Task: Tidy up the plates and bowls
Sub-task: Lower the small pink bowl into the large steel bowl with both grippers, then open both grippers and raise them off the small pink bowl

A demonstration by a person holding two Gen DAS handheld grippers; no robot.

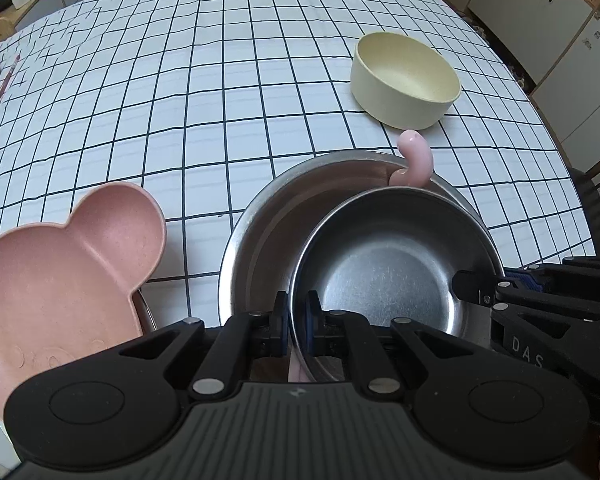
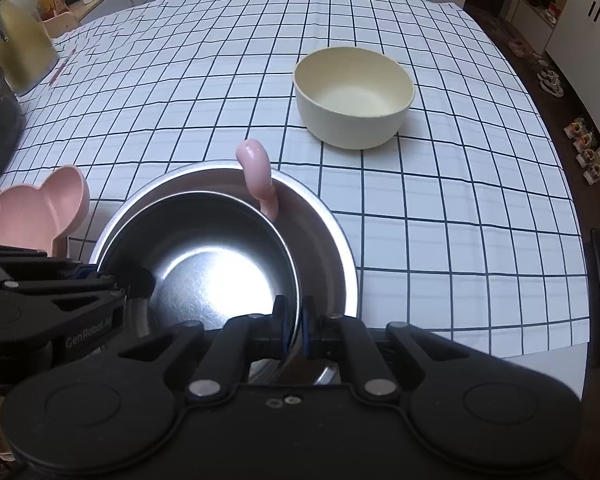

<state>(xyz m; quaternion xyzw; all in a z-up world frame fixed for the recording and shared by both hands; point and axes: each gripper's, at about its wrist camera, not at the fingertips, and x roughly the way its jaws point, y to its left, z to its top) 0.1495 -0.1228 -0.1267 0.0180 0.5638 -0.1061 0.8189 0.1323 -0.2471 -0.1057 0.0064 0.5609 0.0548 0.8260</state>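
Both grippers pointed steeply down at the table (image 1: 260, 80). The left gripper (image 1: 298, 320) was clamped on the near rim of the small steel bowl (image 1: 388, 264), and the right gripper (image 2: 294, 328) pinched the same bowl's rim on its other side. That bowl sat tilted inside the big steel bowl (image 1: 260, 220). A pink handle (image 1: 414, 158) rose behind it, its lower end hidden. The pink bear plate (image 1: 60, 280) was cut off at the left edge. The cream bowl (image 1: 404, 80) stood well apart.
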